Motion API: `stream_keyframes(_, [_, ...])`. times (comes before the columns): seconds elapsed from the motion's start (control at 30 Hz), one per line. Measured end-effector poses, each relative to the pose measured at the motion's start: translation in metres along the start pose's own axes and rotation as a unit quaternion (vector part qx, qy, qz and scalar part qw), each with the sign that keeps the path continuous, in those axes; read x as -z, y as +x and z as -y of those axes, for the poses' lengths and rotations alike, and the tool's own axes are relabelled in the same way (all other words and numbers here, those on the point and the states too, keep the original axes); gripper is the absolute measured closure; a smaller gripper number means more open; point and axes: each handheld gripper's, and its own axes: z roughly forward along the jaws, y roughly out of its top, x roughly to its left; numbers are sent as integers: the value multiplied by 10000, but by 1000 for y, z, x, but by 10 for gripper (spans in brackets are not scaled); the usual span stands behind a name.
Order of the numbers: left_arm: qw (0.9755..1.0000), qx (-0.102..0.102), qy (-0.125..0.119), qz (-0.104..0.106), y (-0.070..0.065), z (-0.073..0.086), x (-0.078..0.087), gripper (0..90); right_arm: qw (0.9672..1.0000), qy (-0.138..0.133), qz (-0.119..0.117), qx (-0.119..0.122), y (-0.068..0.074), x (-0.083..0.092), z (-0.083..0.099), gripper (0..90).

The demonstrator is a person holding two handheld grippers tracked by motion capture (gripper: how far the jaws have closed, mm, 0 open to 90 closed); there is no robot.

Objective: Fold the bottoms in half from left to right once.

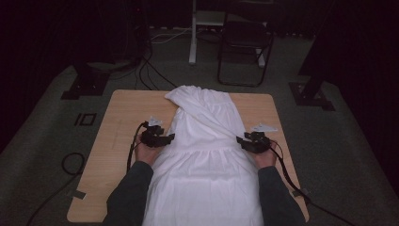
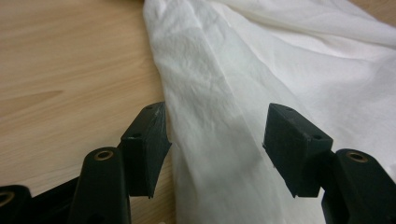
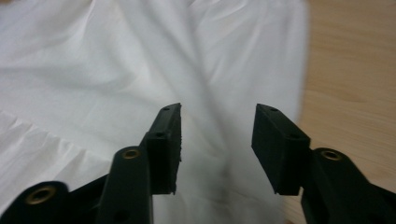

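My left gripper (image 1: 165, 138) and right gripper (image 1: 241, 140) flank the white dress (image 1: 207, 155) on the desk (image 1: 122, 117), fingers apart at its edges, gripping nothing.

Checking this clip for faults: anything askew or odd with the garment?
The white dress lies crooked: its top is folded over and bunched toward the table's far edge, and its hem hangs off the near edge. No damage or stains visible.

Plain white dress (image 1: 207, 150) at frame centre, pale wood-grain table (image 1: 127, 122) beneath, black left gripper (image 1: 165, 138), black right gripper (image 1: 242, 140), dark grey sleeves (image 1: 129, 197) at bottom, grey-green carpet (image 1: 42, 141) around
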Motion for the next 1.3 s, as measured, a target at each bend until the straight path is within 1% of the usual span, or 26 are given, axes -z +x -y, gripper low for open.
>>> stream_keyframes(0.03, [10000,7,26,-22,0,0,-3,399,9997,229,-46,6,-1,-7,-1,543])
stream_keyframes(0.07, [10000,44,41,-10,0,0,-5,400,9989,449,-119,23,-3,-13,-1,760])
stream_keyframes(0.1, [10000,42,62,8,-1,0,-6,400,9984,554,-38,99,-4,-15,-1,894])
stream_keyframes(0.13, [10000,31,56,21,-1,0,-6,400,9986,418,262,177,-3,-10,-2,899])
stream_keyframes(0.17, [10000,37,30,22,-1,0,-6,399,9989,112,432,141,-3,0,-5,900])
stream_keyframes(0.2, [10000,45,34,15,-1,-1,-8,398,9987,-105,492,74,-4,9,-8,900])
stream_keyframes(0.23, [10000,56,68,7,-1,-1,-10,396,9985,-110,531,44,-5,12,-10,900])
stream_keyframes(0.3, [9999,98,140,-7,-2,-2,-16,390,9974,131,703,85,-8,8,-8,898])
stream_keyframes(0.37, [9997,103,230,10,-5,-1,-22,393,9963,367,776,-31,-13,-3,-1,894])
stream_keyframes(0.4, [9994,66,335,-6,-7,1,-25,422,9959,449,773,-119,-15,-8,3,892])
stream_keyframes(0.43, [9990,-12,436,-6,-8,3,-28,490,9957,509,744,-202,-15,-12,8,889])
stream_keyframes(0.47, [9988,-110,474,57,-9,5,-29,617,9956,561,714,-210,-15,-16,12,887])
stream_keyframes(0.53, [9986,-255,454,-5,-10,9,-27,837,9962,484,713,-139,-13,-17,16,885])
stream_keyframes(0.57, [9988,-232,424,12,-10,10,-25,876,9964,479,681,-138,-13,-16,17,885])
stream_keyframes(0.6, [9988,-232,424,12,-10,10,-25,883,9964,479,681,-138,-13,-16,17,885])
stream_keyframes(0.7, [9984,-414,381,-85,-16,23,-12,889,9973,456,579,-61,-6,-8,25,889])
stream_keyframes(0.77, [9976,-554,376,-149,-23,34,-1,889,9975,448,548,71,3,0,32,891])
stream_keyframes(0.87, [9976,-597,331,-88,-32,54,18,888,9976,465,453,231,18,17,47,892])
stream_keyframes(0.93, [9977,-608,298,50,-39,72,32,887,9985,433,301,130,26,30,59,891])
stream_keyframes(0.97, [9977,-608,298,50,-39,72,32,886,9985,433,301,130,26,30,59,891])
stream_keyframes(1.07, [9974,-608,337,185,-48,90,51,884,9993,372,-14,-27,36,54,81,890])
stream_keyframes(1.1, [9972,-636,353,195,-51,94,55,883,9992,396,-76,-60,38,60,85,889])
stream_keyframes(1.17, [9960,-802,358,165,-58,98,59,878,9987,483,-140,-72,43,68,90,884])
stream_keyframes(1.2, [9954,-884,354,120,-60,98,59,871,9984,539,-159,-72,43,70,90,844])
stream_keyframes(1.23, [9952,-910,338,128,-61,98,58,859,9981,589,-151,-41,44,71,89,768])
stream_keyframes(1.3, [9963,-785,288,215,-58,96,55,818,9987,489,-42,110,44,70,83,587])
